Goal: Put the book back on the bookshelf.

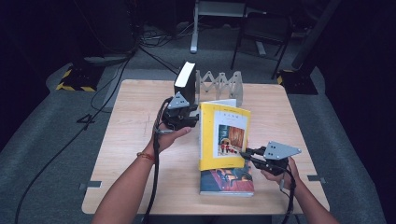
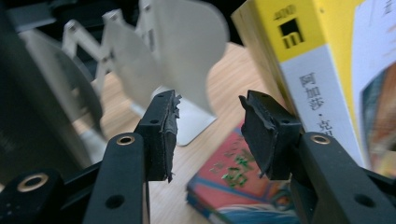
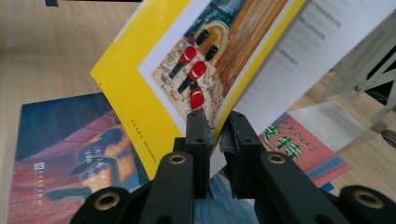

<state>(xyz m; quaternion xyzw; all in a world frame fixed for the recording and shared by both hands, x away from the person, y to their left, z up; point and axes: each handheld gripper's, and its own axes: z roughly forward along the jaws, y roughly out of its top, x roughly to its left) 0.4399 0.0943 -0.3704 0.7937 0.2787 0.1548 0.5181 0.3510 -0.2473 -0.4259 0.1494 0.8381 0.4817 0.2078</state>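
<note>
The yellow book (image 1: 224,135) stands upright on the table (image 1: 135,140), its foot resting on the flat-lying book (image 1: 227,181) beneath it, cover a little splayed. The right tool (image 1: 246,153) pinches the lower corner of that cover from the book's right side; in the right gripper view its jaws are clenched on the cover's edge (image 3: 212,135). The left tool (image 1: 187,116) hovers just left of the book's spine, jaws released with nothing between them (in the left gripper view the spine (image 2: 299,70) stands off to the right of the gap). The book's long axis runs vertically, and the folding rack (image 1: 220,85) waits behind it, toward the far edge, with a dark book (image 1: 185,80) already standing at its left end. I'd say the left hand is nearer the spine, well placed to steady it.
</note>
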